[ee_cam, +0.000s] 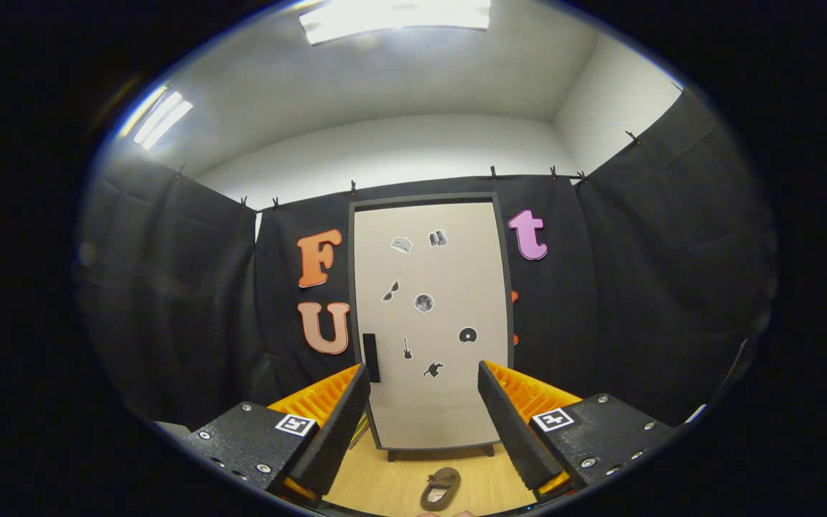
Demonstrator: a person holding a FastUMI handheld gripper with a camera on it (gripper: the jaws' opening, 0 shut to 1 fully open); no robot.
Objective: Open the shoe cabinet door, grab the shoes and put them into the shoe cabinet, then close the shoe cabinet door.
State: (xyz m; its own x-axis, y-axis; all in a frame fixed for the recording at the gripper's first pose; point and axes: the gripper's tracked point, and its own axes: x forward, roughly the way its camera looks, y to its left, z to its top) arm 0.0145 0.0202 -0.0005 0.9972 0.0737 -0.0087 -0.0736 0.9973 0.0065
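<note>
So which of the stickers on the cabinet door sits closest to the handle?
The guitar-shaped sticker, low on the door, just beside the dark handle; the others sit higher or farther across.

The gripper (424, 413) at the lower middle of the frame has two flat, ridged fingers (338, 424) on dark plates. Each plate carries silver screw heads and one small square black-and-white marker tag (295, 424), lower left and lower right. The fingers stand wide apart.
</note>
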